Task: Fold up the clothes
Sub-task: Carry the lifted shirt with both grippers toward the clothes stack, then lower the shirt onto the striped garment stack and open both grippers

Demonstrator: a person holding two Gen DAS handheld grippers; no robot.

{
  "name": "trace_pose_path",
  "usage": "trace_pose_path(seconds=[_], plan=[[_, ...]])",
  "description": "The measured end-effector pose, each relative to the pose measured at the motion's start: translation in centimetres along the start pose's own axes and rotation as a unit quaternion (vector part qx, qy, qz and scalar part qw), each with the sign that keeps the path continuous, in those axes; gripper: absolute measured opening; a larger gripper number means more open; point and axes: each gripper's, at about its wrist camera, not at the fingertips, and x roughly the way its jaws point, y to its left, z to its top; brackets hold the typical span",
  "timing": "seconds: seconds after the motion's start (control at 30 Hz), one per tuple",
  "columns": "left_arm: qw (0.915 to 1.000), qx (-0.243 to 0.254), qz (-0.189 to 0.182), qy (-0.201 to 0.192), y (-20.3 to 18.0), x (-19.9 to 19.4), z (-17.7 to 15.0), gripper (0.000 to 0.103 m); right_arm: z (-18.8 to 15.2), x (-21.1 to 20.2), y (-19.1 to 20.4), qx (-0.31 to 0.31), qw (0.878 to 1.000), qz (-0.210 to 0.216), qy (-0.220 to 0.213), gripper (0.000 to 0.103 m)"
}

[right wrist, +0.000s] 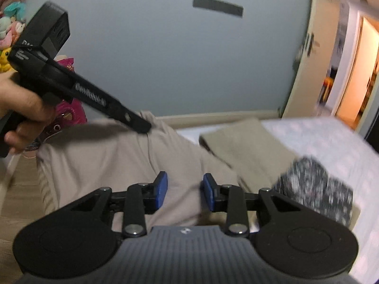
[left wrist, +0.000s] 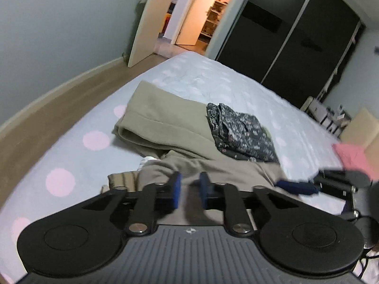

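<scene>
Both the left claw (left wrist: 190,190) and right claw (right wrist: 185,190) hover parted and empty over the khaki trousers (left wrist: 165,123) on the bed (left wrist: 71,146), so the next move seems to be gripping an edge to fold.

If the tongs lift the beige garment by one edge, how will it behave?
The beige garment probably droops limply: it already lies in soft folds. It looks thick, so likely rather heavy. The folded patterned cloth resting on it may slide off.

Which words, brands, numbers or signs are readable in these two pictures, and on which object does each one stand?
None reads fully.
Camera box on left tongs: white letters, blurred and cut off.
Left tongs' arm: raised lettering, blurred.
Right tongs body: small white emblem, no letters.
</scene>
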Motion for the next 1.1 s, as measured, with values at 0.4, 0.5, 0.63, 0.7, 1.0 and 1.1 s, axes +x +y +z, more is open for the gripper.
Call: trace_pose_path(seconds=[0.4, 0.5, 0.63, 0.7, 1.0, 1.1], plan=[[0.9847, 0.117, 0.036, -0.124, -4.1, -9.5, -5.8, 0.06, -0.5, -7.7, 1.8, 0.037, 0.997, 0.019, -0.068, 0.038], [0.9876, 0.09, 0.028, -0.126, -3.6, -10.2, -7.9, 0.06, -1.7, -8.1, 3.2, 0.063, 0.996, 0.026, -0.062, 0.038], [0.9903, 0.078, 0.037, -0.108, -3.4, -8.9, -9.8, 0.049, -3.2, -8.1, 5.5, 0.088, 0.995, 0.024, -0.05, 0.037], [0.9882, 0.09, 0.041, -0.117, -3.8, -8.8, -10.4, 0.049, -3.4, -8.0, 6.4, 0.098, 0.994, 0.022, -0.046, 0.025], [0.9779, 0.155, 0.038, -0.134, -6.0, -9.4, -12.9, 0.049, -2.4, -11.2, 1.4, 0.286, 0.934, 0.153, -0.151, 0.006], [0.9788, 0.145, 0.045, -0.137, -5.7, -9.0, -12.6, 0.049, -3.5, -10.4, 0.5, 0.322, 0.931, 0.143, -0.096, 0.007]])
